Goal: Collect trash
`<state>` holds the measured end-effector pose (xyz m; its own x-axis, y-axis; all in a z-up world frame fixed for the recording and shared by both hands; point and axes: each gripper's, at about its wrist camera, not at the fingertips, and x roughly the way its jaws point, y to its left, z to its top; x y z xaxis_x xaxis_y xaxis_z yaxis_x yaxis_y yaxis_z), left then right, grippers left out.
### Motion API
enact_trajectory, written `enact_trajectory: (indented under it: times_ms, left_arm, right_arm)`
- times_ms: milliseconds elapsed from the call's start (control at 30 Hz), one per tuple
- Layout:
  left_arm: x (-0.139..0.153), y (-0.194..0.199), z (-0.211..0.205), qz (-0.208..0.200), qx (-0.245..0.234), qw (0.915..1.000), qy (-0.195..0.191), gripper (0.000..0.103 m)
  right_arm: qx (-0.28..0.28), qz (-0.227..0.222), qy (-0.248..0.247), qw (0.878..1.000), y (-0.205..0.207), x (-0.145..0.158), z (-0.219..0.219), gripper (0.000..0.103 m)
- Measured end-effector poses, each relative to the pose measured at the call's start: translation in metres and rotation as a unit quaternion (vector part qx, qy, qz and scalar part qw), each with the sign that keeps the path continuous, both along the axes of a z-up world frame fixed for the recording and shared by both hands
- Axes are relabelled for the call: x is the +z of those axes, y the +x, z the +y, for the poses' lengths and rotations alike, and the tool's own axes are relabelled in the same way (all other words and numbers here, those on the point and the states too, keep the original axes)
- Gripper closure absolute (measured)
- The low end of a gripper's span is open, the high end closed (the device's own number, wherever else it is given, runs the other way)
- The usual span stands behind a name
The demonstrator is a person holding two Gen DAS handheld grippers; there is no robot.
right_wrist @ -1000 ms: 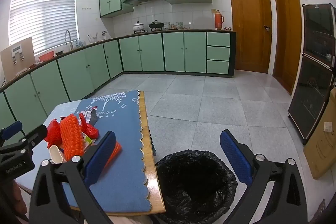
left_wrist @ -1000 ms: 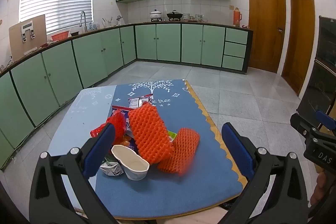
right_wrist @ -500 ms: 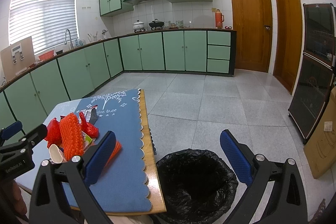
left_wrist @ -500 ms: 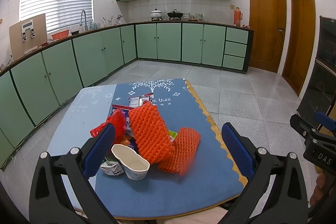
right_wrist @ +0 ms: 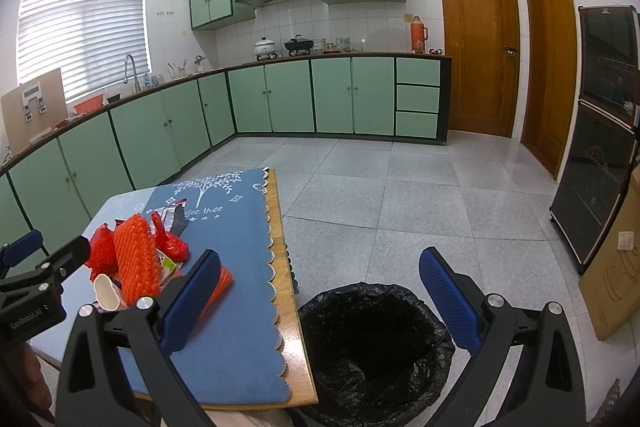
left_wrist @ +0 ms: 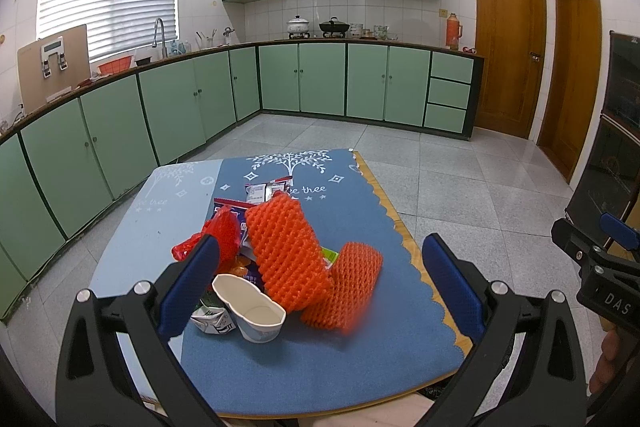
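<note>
Nothing has shifted since the earlier frames: the left gripper (left_wrist: 320, 283) hangs wide open and empty, with the trash pile (left_wrist: 276, 263) just ahead between its fingers. The right gripper (right_wrist: 320, 291), equally spread and empty, stays above the black-lined bin (right_wrist: 376, 343), the pile off to its left.

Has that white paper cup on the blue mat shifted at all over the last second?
No. The white paper cup lies in the same spot beside the tall orange foam net, on the blue mat, as before.
</note>
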<state>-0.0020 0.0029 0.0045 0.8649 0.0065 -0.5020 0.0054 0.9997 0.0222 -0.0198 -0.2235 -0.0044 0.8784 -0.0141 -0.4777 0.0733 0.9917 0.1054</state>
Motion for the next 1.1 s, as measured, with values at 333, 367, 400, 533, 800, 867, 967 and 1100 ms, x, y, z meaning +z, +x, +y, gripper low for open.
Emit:
enact_trajectory:
  times_ms: [333,367,400,533,800,867,967,1100]
  left_arm:
    - [0.000,0.000,0.000,0.000,0.000,1.0000,0.000,0.005]
    - [0.000,0.000,0.000,0.000,0.000,1.0000,0.000,0.005]
    - [0.001,0.000,0.001,0.000,0.000,1.0000,0.000,0.005]
    - [0.001,0.000,0.001,0.000,0.000,1.0000,0.000,0.005]
    - [0.000,0.000,0.000,0.000,0.000,1.0000,-0.001,0.005]
    - [0.000,0.000,0.000,0.001,0.000,1.0000,-0.001,0.005]
    - [0.001,0.000,0.001,0.000,0.000,1.0000,-0.001,0.005]
    - [0.000,0.000,0.001,0.001,0.000,1.0000,-0.001,0.005]
  right_arm:
    - [-0.001,0.000,0.000,1.000,0.001,-0.006,0.006,0.006]
    - [-0.001,0.000,0.000,1.000,0.001,-0.007,0.007,0.006]
    - [-0.001,0.000,0.000,1.000,0.001,-0.006,0.006,0.006]
    - [-0.001,0.000,0.000,1.000,0.001,-0.009,0.007,0.006]
    - [-0.001,0.001,0.000,1.000,0.001,-0.007,0.006,0.006]
    - [-0.001,0.001,0.000,1.000,0.001,-0.006,0.005,0.006]
    - [-0.001,0.001,0.001,1.000,0.001,-0.007,0.005,0.006]
    - [-0.001,0.001,0.000,1.000,0.001,-0.006,0.005,0.006]
